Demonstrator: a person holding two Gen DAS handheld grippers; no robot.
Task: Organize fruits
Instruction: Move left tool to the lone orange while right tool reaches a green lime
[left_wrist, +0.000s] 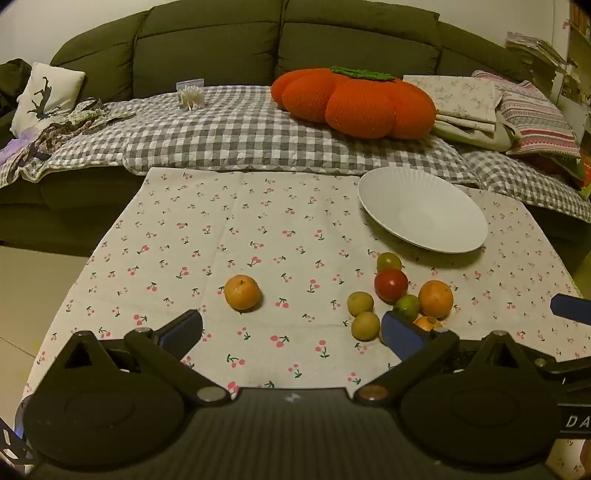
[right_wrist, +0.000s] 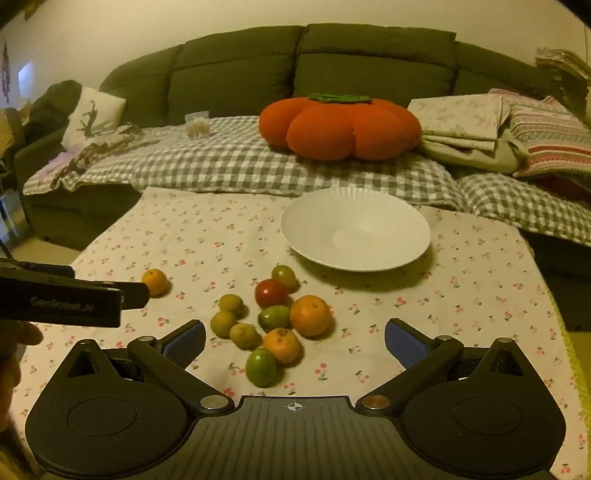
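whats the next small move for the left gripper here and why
Probably ease the open left gripper forward and slightly left to straddle the lone orange. It sits apart from the fruit cluster, just ahead of the left finger, with bare cloth around it, and the white plate holds no fruit yet. The right gripper is open too.

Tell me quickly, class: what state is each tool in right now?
Left tool: open, holding nothing, above the cloth near the lone orange.
Right tool: open, holding nothing, over the fruit cluster.
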